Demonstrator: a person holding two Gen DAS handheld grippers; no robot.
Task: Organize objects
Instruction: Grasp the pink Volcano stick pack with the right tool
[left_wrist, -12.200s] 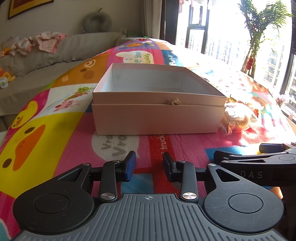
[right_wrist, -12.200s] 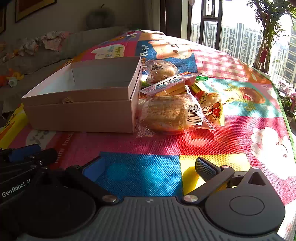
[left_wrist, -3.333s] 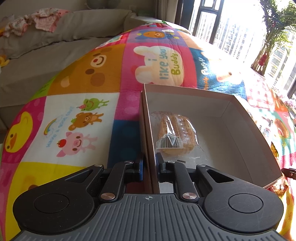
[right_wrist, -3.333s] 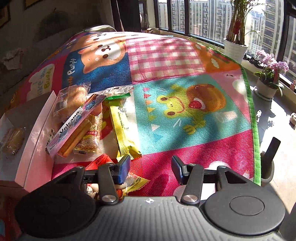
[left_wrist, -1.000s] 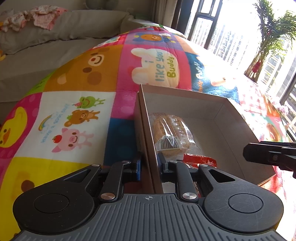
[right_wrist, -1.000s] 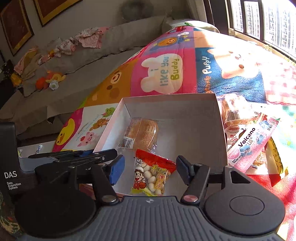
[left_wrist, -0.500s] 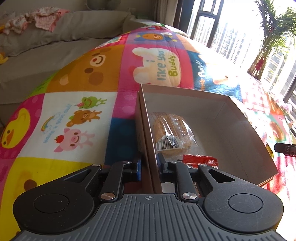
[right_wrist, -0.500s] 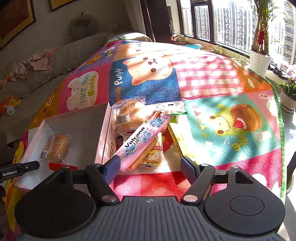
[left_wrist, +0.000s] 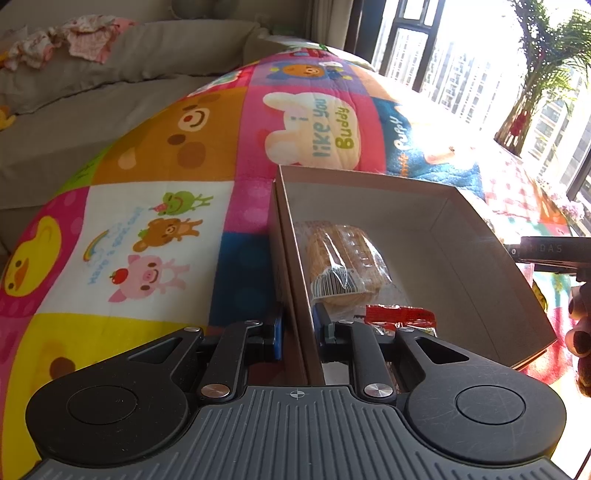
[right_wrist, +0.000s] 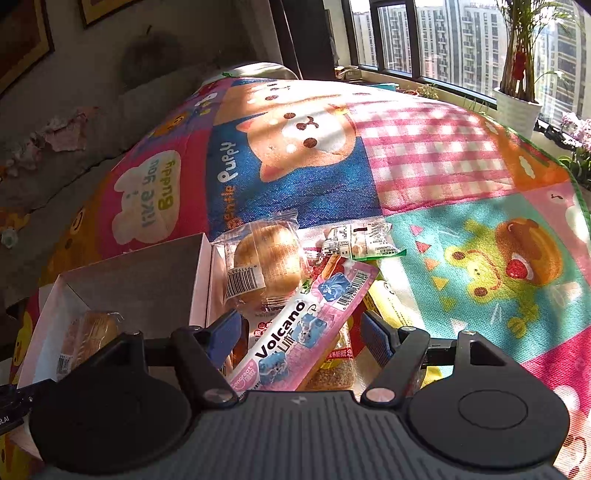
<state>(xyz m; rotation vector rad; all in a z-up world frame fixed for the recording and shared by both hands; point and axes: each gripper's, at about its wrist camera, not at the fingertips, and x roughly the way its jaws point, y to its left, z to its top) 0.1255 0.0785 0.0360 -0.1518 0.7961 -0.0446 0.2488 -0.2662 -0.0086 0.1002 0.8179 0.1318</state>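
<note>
Left gripper (left_wrist: 297, 334): clenched on the near left wall of the box (left_wrist: 476, 266), one pad outside and one inside.
Right gripper (right_wrist: 297, 332): released, jaws spread wide above the pile of snacks; nothing is pressed by the pads, though the pink packet lies between them.
Box: open cardboard, set on the play mat (left_wrist: 155, 236); seen at the left edge of the right wrist view (right_wrist: 147, 280).
Bread in box: one clear-wrapped loaf (left_wrist: 343, 266) lies against the left wall, barcode label at its near end.
Red packet (left_wrist: 400, 317): lies inside the box, just near of the bread, partly hidden by the left gripper.
Pink packet (right_wrist: 306, 328): long, marked "Volcano", laid slantwise on top of the pile, right of the box.
Wrapped bun (right_wrist: 267, 266): just beside the right wall of the box, outside it.
White and green packet (right_wrist: 360, 240): at the far side of the pile.
Yellow packet (right_wrist: 388, 302): right of the pink packet, partly covered.
Sofa (left_wrist: 110, 96): far left, beyond the mat, with clothes (left_wrist: 85, 37) along its back.
Potted plant (right_wrist: 517, 99): by the window, far right.
</note>
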